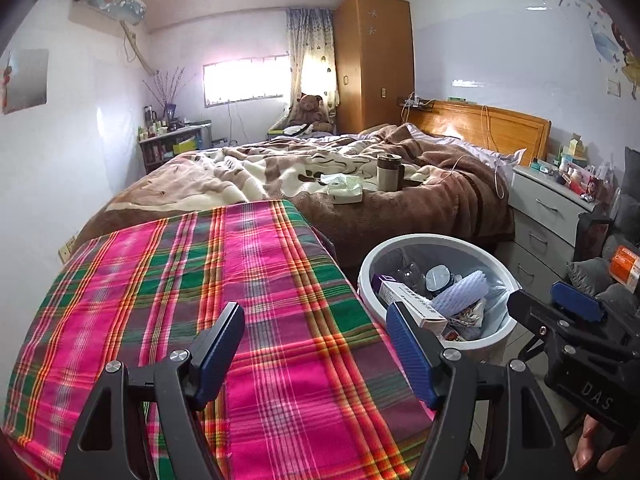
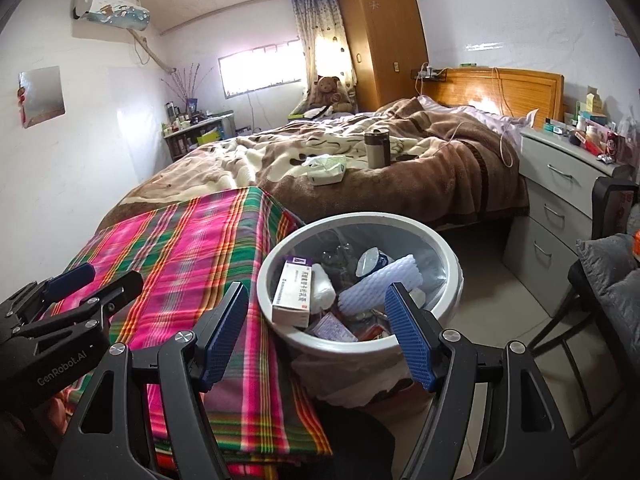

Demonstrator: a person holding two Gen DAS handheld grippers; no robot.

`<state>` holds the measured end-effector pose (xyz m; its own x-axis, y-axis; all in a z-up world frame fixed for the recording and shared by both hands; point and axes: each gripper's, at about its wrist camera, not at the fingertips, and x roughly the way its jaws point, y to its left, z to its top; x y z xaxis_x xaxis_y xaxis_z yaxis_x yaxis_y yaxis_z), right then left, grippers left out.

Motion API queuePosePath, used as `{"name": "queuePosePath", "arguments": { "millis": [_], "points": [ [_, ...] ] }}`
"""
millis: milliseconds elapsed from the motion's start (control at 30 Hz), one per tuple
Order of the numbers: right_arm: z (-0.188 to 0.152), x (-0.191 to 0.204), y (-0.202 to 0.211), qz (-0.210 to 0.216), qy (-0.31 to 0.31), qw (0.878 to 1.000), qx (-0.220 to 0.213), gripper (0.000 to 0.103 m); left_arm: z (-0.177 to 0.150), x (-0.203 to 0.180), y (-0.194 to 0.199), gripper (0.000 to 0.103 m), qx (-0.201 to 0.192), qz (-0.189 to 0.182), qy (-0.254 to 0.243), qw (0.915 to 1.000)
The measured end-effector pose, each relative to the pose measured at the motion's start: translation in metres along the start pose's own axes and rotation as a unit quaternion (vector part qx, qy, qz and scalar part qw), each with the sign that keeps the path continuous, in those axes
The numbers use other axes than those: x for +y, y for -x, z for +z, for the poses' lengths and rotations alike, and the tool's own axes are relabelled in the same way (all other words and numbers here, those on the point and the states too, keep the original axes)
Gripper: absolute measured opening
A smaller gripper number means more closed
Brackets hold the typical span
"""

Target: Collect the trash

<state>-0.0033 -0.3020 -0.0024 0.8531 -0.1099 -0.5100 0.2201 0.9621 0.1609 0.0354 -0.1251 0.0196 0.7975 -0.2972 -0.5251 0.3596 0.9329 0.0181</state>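
Note:
A white trash bin (image 1: 368, 268) (image 2: 452, 260) stands on the floor between the plaid-covered surface and the bed. It holds a medicine box (image 2: 291, 294), white foam netting (image 2: 380, 280), a crumpled tissue and other scraps. My left gripper (image 1: 316, 332) is open and empty above the plaid cloth (image 1: 224, 300), left of the bin; it also shows in the right wrist view (image 2: 108, 276). My right gripper (image 2: 318, 312) is open and empty just above the bin's near rim; it also shows in the left wrist view (image 1: 560, 300).
A bed with a brown blanket (image 1: 440, 200) carries a tissue pack (image 1: 346, 188) and a thermos cup (image 1: 388, 172). A cluttered grey nightstand (image 2: 560, 184) stands right of the bed. A chair with a grey cushion (image 2: 612, 272) is at far right.

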Motion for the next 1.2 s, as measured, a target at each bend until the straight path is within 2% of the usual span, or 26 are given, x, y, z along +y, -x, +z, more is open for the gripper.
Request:
{"name": "queuePosePath", "arguments": {
  "millis": [233,433,1200],
  "points": [
    [-0.011,0.012,0.009,-0.004,0.01,1.0,-0.019,0.072,-0.01,0.011,0.02,0.073,-0.013,0.021,0.011,0.9996],
    [-0.014,0.015,0.013,0.001,0.011,1.0,-0.022,0.072,-0.018,0.018,0.028,0.073,-0.018,0.019,0.025,0.9994],
    [-0.017,0.02,0.018,-0.002,0.009,1.0,-0.026,0.072,-0.022,0.018,0.027,0.073,-0.014,0.02,0.028,0.9993]
  ]
}}
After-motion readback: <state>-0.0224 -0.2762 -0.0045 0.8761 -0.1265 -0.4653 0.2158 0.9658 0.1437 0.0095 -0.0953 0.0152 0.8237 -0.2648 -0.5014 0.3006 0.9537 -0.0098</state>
